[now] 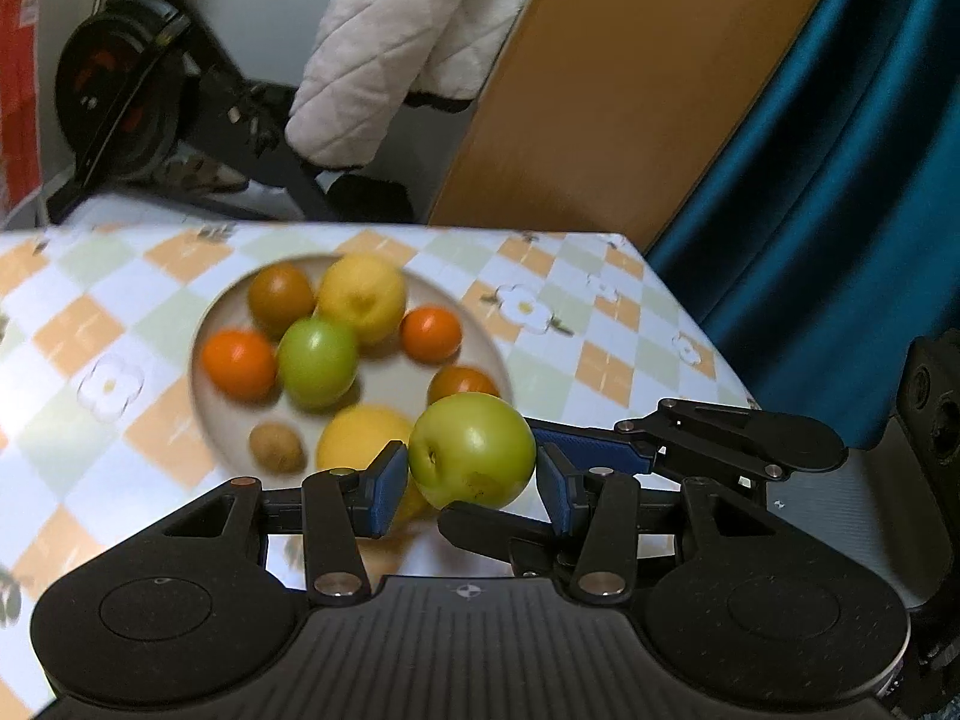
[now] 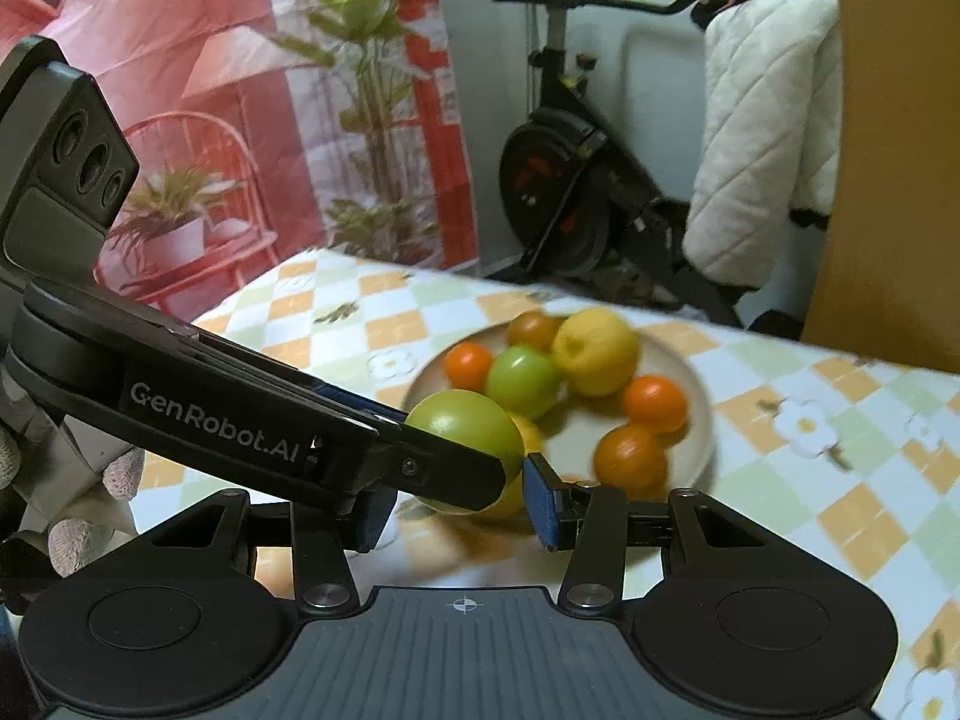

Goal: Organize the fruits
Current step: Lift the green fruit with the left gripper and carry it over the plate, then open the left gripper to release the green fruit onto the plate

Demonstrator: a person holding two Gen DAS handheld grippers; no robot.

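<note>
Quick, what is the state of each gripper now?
Left gripper: closed on the green apple.
Right gripper: closed on the same green apple.

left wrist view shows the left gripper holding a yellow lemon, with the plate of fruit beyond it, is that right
Not quite. The fruit between the pads of the left gripper is a green apple, not a yellow lemon. The left wrist view shows it clearly. The rest holds: the plate of fruit lies beyond it.

Exercise bike (image 2: 576,180) far behind bench (image 1: 570,324), white quilted blanket (image 1: 384,60) draped right of it. Teal curtain (image 1: 840,180) far right. Red plant-print backdrop (image 2: 210,90) far left.
</note>
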